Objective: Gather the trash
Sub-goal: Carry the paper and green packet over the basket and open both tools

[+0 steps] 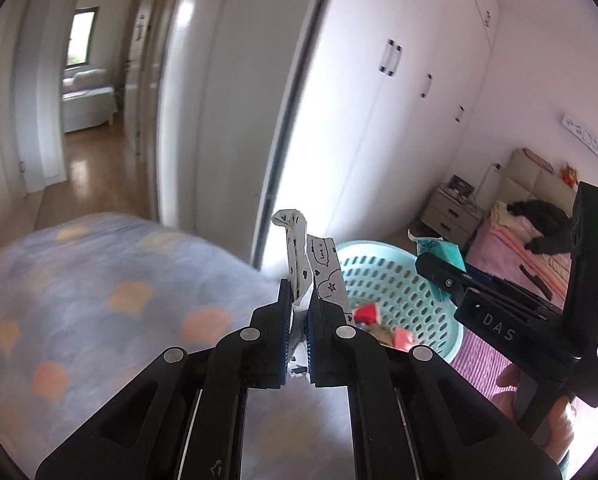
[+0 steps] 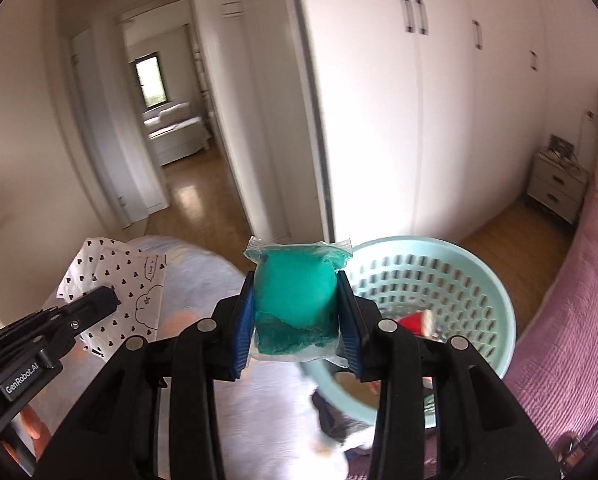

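My left gripper (image 1: 299,304) is shut on a white wrapper printed with black hearts (image 1: 299,252); it stands up between the fingers, left of a light blue perforated basket (image 1: 395,280). The wrapper also shows in the right wrist view (image 2: 115,280). My right gripper (image 2: 297,312) is shut on a clear packet with a teal lump inside (image 2: 295,296), held left of and above the basket (image 2: 451,284). The basket holds red and white wrappers (image 1: 367,314). The right gripper also shows in the left wrist view (image 1: 443,276), over the basket's right rim.
A blue blanket with orange shapes (image 1: 99,300) lies below left. A bed with a pink cover (image 2: 571,300) is at the right. White wardrobe doors (image 2: 419,100) stand behind the basket, a nightstand (image 2: 555,188) beside them. A doorway (image 2: 171,140) opens at the left.
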Demonstrator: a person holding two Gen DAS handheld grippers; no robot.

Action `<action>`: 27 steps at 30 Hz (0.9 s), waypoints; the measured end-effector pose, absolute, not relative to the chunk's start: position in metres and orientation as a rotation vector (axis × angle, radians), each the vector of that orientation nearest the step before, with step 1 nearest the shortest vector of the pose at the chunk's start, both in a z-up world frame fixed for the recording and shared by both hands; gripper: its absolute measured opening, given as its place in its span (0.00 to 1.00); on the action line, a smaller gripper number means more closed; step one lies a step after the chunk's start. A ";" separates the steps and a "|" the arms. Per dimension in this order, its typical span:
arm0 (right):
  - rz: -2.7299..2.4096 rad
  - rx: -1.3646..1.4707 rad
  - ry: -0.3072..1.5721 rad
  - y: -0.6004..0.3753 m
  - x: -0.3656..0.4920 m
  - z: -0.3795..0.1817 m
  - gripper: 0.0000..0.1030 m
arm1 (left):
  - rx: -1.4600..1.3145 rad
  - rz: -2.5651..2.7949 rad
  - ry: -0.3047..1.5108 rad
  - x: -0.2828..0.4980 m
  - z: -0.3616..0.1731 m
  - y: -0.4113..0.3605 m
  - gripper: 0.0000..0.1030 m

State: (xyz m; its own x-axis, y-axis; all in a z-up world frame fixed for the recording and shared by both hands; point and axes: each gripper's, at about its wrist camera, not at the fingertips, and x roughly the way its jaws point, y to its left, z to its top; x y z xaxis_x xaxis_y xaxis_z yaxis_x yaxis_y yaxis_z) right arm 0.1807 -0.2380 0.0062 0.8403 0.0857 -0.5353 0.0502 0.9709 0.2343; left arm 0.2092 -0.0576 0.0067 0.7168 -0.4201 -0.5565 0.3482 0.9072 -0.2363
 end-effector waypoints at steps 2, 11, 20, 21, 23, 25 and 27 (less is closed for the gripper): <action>-0.031 0.265 0.592 -0.260 0.190 -0.001 0.34 | -0.102 -0.468 0.651 0.218 0.002 -0.084 0.05; -0.127 0.424 0.706 -0.332 0.219 -0.050 0.35 | -0.032 -0.539 0.757 0.260 -0.040 -0.175 0.05; -0.138 0.464 0.736 -0.346 0.214 -0.069 0.44 | 0.028 -0.521 0.772 0.276 -0.051 -0.191 0.56; -0.137 0.455 0.733 -0.343 0.213 -0.067 0.44 | 0.021 -0.529 0.781 0.276 -0.050 -0.190 0.56; -0.128 0.447 0.729 -0.346 0.211 -0.067 0.44 | 0.006 -0.548 0.780 0.270 -0.047 -0.188 0.60; -0.108 0.439 0.719 -0.340 0.207 -0.061 0.44 | 0.007 -0.538 0.750 0.260 -0.040 -0.181 0.65; -0.096 0.414 0.706 -0.327 0.201 -0.052 0.44 | 0.006 -0.534 0.720 0.250 -0.034 -0.176 0.68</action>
State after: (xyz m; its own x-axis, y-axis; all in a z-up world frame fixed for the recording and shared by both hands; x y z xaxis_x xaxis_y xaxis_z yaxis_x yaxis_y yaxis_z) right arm 0.2011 -0.3275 -0.0520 0.7599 0.0526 -0.6479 0.2234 0.9149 0.3363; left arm 0.2498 -0.1758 -0.0335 0.6243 -0.4633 -0.6290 0.4671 0.8668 -0.1748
